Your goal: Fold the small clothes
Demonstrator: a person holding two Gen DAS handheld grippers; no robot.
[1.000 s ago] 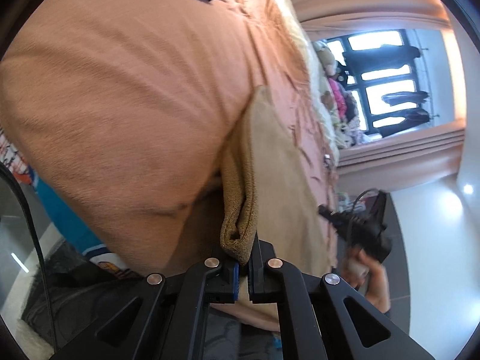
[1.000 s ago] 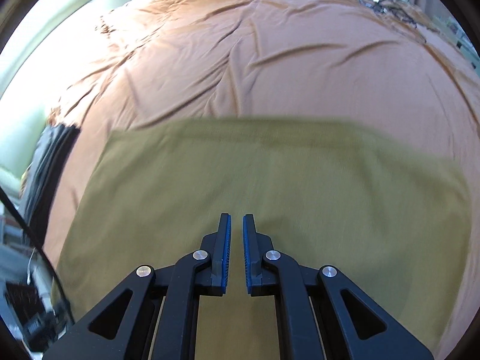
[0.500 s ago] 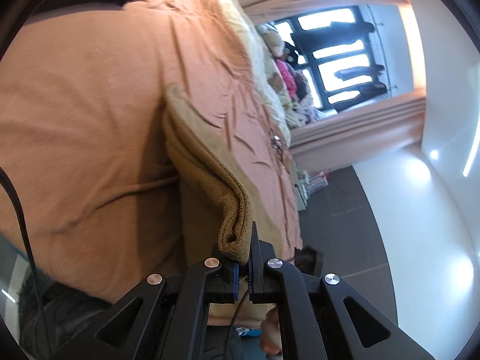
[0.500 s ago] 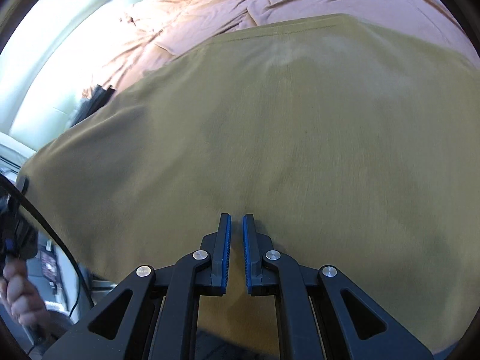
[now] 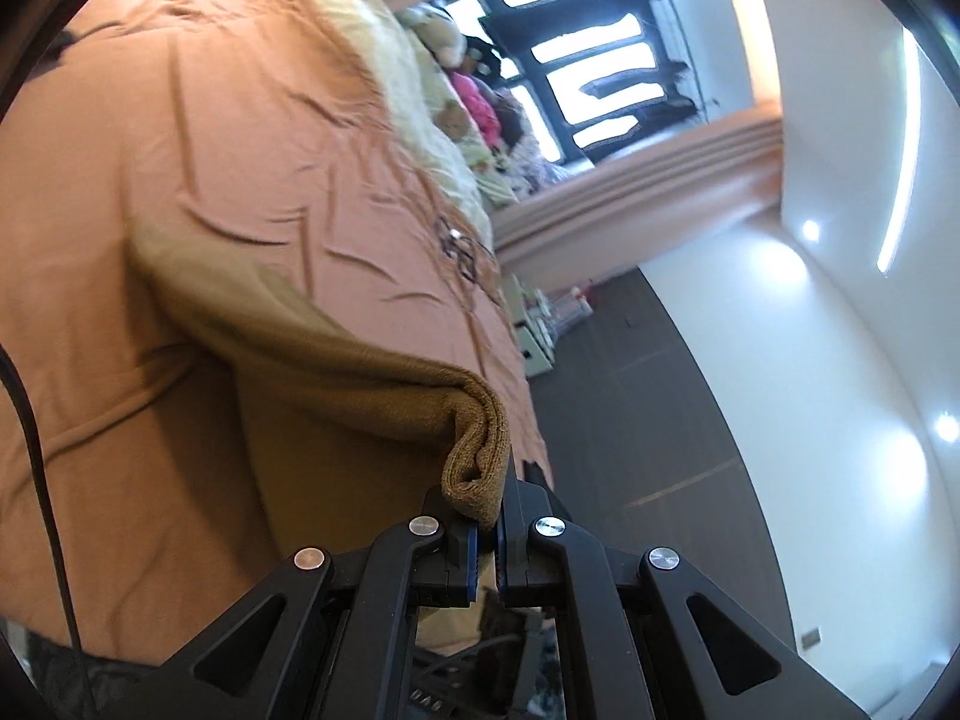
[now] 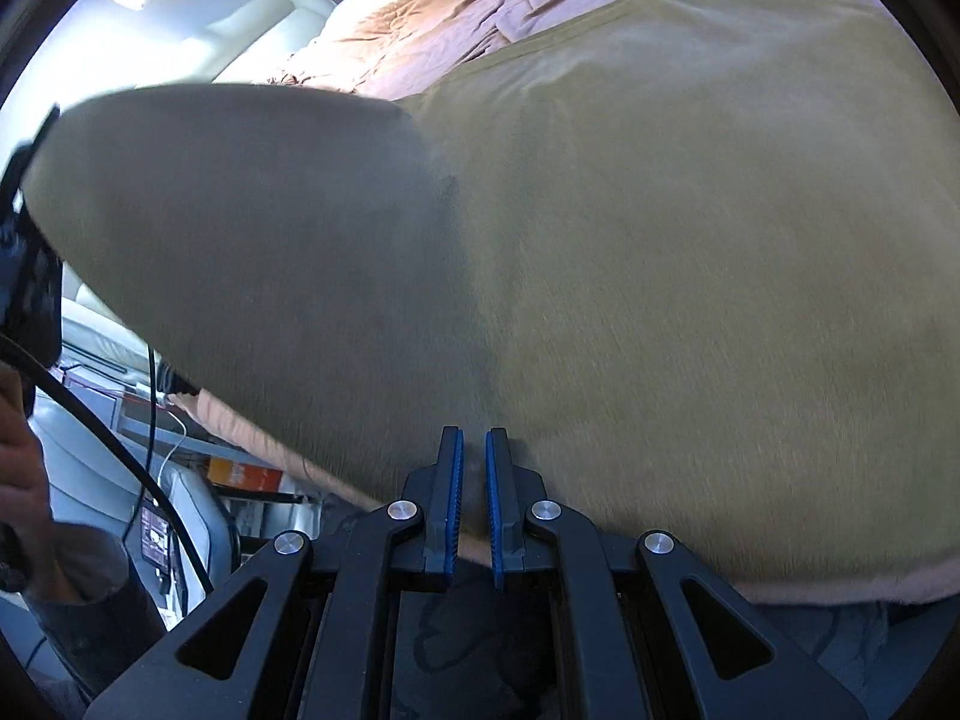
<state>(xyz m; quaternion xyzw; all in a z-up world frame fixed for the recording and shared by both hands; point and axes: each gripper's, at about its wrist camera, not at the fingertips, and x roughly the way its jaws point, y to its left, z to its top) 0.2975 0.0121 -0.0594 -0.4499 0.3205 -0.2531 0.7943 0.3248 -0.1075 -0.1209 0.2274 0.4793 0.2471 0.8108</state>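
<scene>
Mid-fold, roughly. Olive garment (image 6: 690, 252) spread on the bed (image 5: 180, 180), over its rust-orange cover. Left tongs (image 5: 487, 531) clamped on a bunched corner of it, raised clear of the bed so a flap hangs up between corner and mattress. Same flap seen from the right wrist view as a big lifted, shaded sheet at left, curling over the flat part. Right tongs (image 6: 474, 504) pressed together, nothing visibly between the blue pads; low over the near hem of the garment, tips just at the cloth — touching or not, cannot tell. Person's hand (image 6: 24, 468) at far left edge of that view. Done so far: corner picked, flap up. Left, by judgement: carry flap across, lay it down on the flat half, smooth, probably another fold after. No crease set yet.
</scene>
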